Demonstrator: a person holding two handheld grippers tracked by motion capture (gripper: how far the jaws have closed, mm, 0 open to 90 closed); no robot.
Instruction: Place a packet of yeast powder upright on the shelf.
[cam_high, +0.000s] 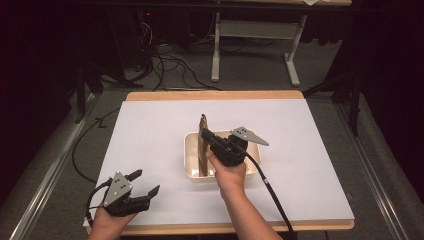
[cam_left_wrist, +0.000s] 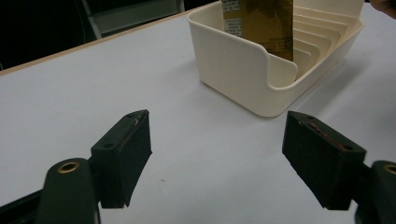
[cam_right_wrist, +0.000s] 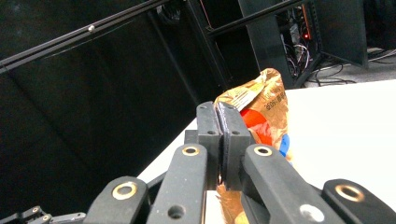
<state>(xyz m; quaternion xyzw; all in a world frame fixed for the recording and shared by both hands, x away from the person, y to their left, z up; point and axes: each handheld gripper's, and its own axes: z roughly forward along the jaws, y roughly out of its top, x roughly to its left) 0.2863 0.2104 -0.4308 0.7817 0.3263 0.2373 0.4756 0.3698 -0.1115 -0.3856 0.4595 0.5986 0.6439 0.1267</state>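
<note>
Near the table's middle, the right gripper (cam_high: 206, 136) is clamped on a golden snack packet (cam_high: 203, 145), standing it upright in the cream slotted tray (cam_high: 192, 165); release remains. Near left, the left gripper (cam_high: 145, 183) rests with jaws apart, empty.

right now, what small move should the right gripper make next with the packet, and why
Probably lower it a little further, then open. The right gripper is shut on the gold packet, which stands upright with its lower edge inside the cream slotted bin. The left gripper waits open, apart.
</note>
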